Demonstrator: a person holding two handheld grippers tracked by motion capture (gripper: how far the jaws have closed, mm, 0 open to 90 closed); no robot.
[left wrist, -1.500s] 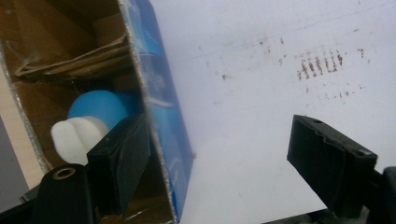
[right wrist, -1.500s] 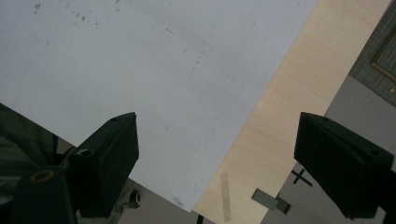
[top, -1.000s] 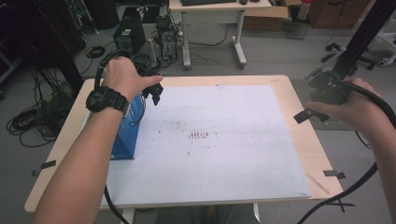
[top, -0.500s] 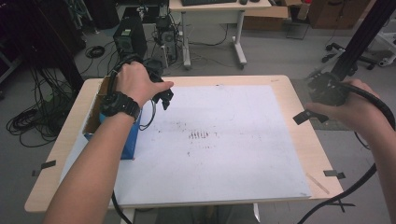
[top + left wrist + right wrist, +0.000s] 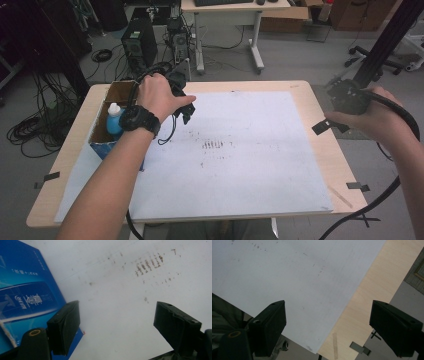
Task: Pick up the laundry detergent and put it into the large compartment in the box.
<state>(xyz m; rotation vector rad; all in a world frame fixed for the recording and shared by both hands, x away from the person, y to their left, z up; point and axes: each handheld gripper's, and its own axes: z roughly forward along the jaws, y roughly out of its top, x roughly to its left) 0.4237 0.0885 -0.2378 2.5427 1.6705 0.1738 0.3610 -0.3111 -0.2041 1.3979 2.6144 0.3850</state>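
Note:
My left gripper (image 5: 186, 113) hangs over the white sheet (image 5: 250, 170), just right of an open blue cardboard box (image 5: 102, 137). In the left gripper view its jaws (image 5: 116, 315) stand open with nothing between them; the box's printed blue side (image 5: 25, 295) lies at the left and a patch of dark smudges (image 5: 147, 265) lies ahead. A blue bottle with a white cap (image 5: 114, 117) stands inside the box. My right gripper (image 5: 331, 125) hovers by the table's right edge. In the right gripper view it (image 5: 328, 317) is open and empty above the sheet's corner.
The wooden table (image 5: 320, 150) carries short black tape strips (image 5: 357, 186) near its edges. The dark smudges (image 5: 215, 145) mark the sheet's middle. Beyond the far edge stand a computer tower (image 5: 136, 42), cables and a desk. A black pole (image 5: 385, 45) rises at the right.
My left hand has moved right and a little down, away from above the box onto the sheet, which uncovers the bottle in the box. The right hand has stayed put.

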